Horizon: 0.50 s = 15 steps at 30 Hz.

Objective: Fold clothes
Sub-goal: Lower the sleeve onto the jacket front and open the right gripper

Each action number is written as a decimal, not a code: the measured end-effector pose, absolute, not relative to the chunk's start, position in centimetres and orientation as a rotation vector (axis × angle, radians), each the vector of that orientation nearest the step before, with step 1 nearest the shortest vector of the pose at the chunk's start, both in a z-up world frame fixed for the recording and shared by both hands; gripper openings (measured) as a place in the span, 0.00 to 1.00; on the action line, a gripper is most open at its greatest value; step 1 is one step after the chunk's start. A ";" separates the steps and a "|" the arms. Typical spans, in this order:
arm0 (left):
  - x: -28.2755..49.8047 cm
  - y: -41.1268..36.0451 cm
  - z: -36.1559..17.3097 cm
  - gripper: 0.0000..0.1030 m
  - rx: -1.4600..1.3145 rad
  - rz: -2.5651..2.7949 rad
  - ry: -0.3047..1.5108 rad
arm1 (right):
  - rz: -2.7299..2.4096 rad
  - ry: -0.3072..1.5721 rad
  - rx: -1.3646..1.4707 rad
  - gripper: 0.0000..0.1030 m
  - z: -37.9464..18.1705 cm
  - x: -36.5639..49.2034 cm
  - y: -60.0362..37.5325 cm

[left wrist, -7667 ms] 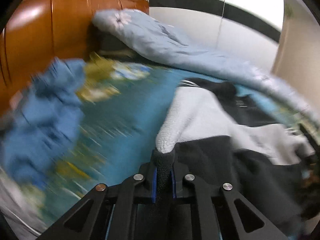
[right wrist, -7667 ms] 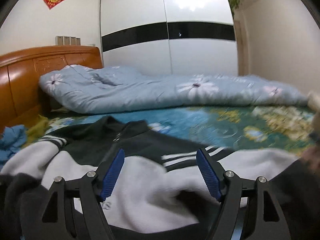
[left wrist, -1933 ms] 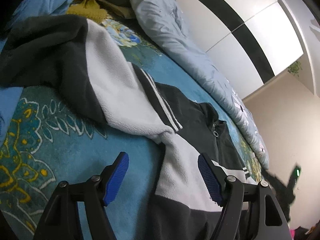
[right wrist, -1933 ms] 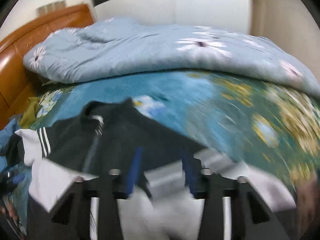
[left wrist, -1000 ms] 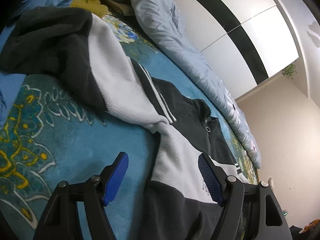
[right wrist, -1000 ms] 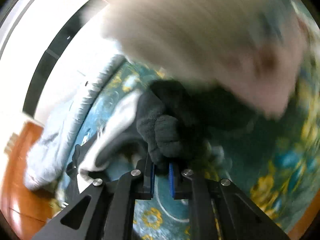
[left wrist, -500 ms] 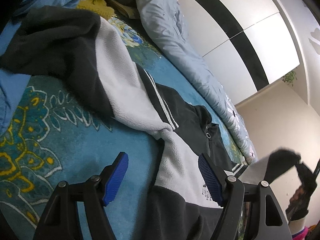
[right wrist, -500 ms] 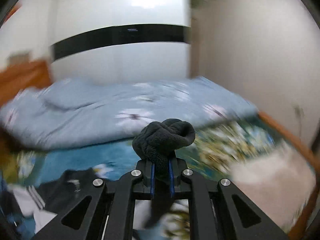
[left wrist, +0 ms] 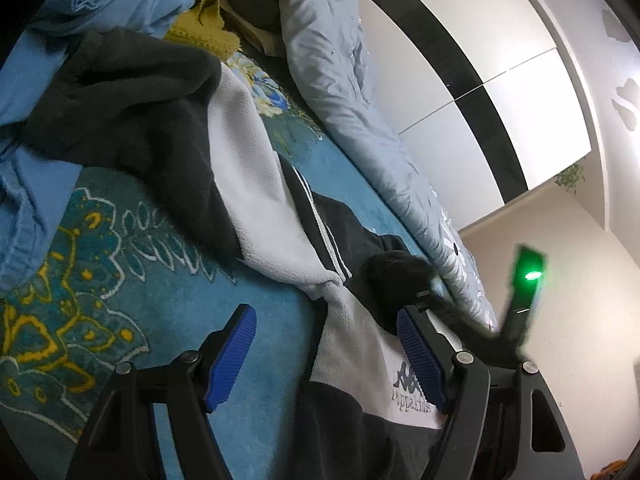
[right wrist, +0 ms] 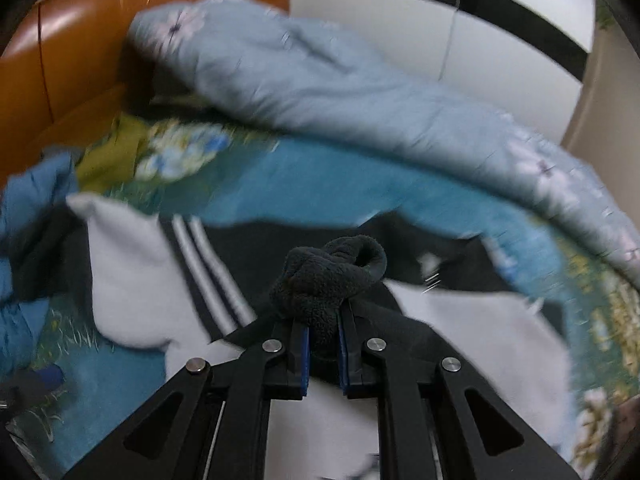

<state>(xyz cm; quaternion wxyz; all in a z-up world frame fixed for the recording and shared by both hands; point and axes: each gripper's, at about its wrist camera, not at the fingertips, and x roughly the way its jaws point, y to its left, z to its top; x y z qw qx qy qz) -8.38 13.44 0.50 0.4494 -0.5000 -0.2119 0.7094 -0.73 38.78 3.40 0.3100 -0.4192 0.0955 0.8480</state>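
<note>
A black, grey and white fleece jacket [left wrist: 264, 200] lies spread on the teal patterned bed sheet [left wrist: 120, 280]; it also shows in the right wrist view [right wrist: 128, 276]. My left gripper [left wrist: 328, 356] is open and empty, hovering low over the jacket's side edge. My right gripper [right wrist: 323, 354] is shut on the jacket's dark sleeve cuff [right wrist: 332, 272] and holds it above the jacket's chest. In the left wrist view the cuff [left wrist: 396, 276] and the right gripper's body with a green light [left wrist: 528, 276] appear just beyond my right finger.
A light blue floral duvet [right wrist: 340, 80] lies bunched along the far side of the bed. A blue garment [left wrist: 60, 60] and a yellow-green cloth [left wrist: 204, 28] lie by the wooden headboard [right wrist: 68, 48]. White wardrobe doors [left wrist: 460, 60] stand behind.
The right gripper, shut on the sleeve cuff, has swung the sleeve across over the jacket's chest toward the left gripper. The left gripper stays open, almost still.
</note>
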 end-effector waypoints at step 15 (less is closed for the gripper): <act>-7.5 15.4 -0.3 0.75 -1.269 1.782 -0.421 | 2.503 0.442 -1.093 0.52 2.9 4.7 38.7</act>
